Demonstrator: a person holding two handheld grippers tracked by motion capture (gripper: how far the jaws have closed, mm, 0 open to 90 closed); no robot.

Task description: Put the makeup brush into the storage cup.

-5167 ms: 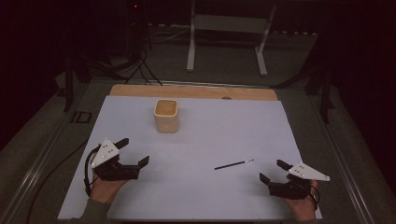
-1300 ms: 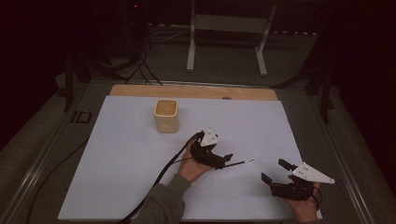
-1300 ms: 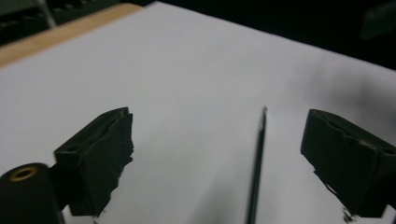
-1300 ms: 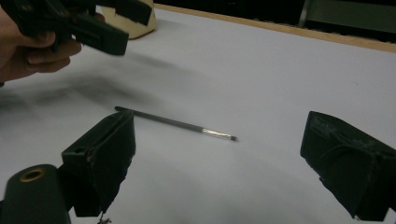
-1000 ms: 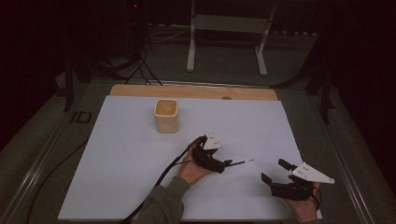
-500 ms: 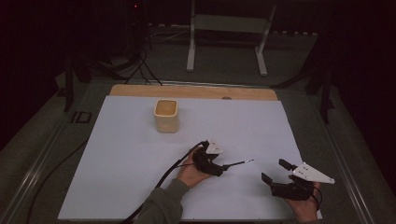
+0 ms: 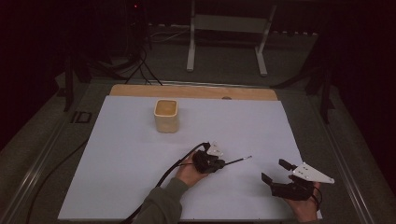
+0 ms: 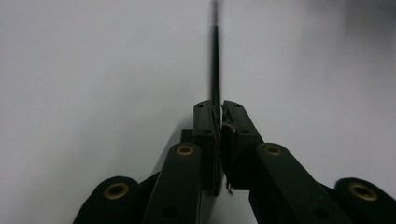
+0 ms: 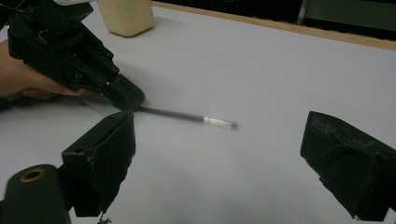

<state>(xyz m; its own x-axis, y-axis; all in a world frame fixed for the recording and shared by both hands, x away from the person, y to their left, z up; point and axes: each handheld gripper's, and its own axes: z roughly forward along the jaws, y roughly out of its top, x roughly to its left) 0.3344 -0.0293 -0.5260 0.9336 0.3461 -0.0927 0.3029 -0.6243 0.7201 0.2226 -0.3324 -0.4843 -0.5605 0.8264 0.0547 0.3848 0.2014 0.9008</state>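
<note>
The thin black rod (image 7: 236,161) with a silver tip lies on the white tabletop (image 7: 121,154), pinched at its near end by the left gripper (image 7: 219,163), whose jaws have just closed. The right gripper (image 7: 275,171) rests nearby, jaws spread. A beige cup (image 7: 166,115) stands well apart.

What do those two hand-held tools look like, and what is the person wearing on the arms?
Both are black, boxy tools. The left gripper trails a black cable and has brass-coloured rivets on its jaw arms. The right gripper carries a pale grey three-cornered plate on top. The left arm wears a dark olive sleeve.
</note>
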